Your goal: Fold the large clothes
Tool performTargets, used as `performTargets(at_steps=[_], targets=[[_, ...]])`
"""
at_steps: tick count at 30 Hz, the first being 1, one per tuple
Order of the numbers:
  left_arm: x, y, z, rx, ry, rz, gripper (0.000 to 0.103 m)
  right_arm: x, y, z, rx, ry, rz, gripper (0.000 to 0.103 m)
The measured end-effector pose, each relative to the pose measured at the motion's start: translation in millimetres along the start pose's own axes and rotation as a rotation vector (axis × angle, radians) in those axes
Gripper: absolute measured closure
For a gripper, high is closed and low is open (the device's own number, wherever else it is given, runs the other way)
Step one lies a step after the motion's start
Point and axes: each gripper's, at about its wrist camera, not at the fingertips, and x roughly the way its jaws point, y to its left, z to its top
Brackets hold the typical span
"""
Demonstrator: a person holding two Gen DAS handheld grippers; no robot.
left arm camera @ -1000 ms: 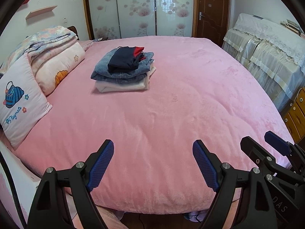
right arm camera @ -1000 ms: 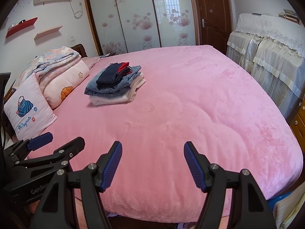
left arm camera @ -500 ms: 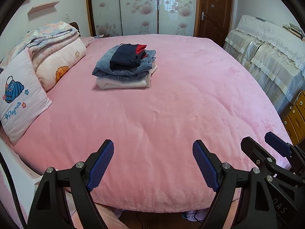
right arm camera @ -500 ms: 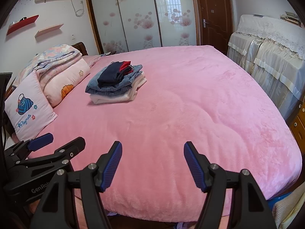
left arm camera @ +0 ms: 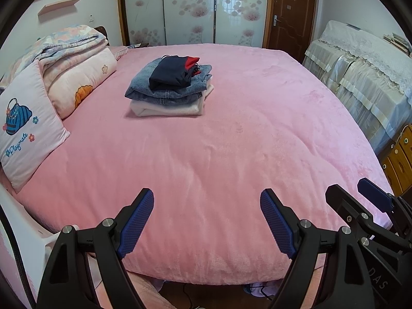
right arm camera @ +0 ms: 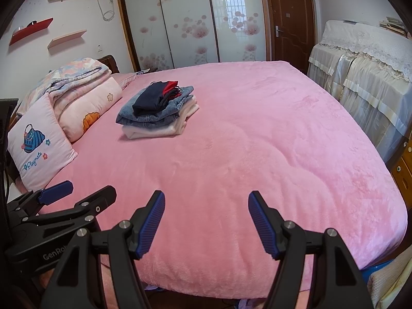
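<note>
We hold the left gripper (left arm camera: 207, 221) and the right gripper (right arm camera: 206, 222) spread and empty over the near edge of the bed (left arm camera: 219, 159), ready to reach. Farther off, the folded clothes (left arm camera: 170, 87) sit stacked beside the pillows (left arm camera: 25, 128), keeping the middle free.

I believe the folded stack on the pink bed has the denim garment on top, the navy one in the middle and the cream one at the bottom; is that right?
Not quite. In the left wrist view the navy garment is on top and the denim garment in the middle; the cream garment is at the bottom of the stack on the pink bed.
</note>
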Motion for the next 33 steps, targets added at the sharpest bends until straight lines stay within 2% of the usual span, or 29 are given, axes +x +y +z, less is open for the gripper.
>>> performTargets(at_steps=[33], targets=[[-0.4,-1.2,-8.3,0.008,0.02,0.0,0.02,-2.1,-0.6,-0.8,0.002,0.005,0.002,0.035]])
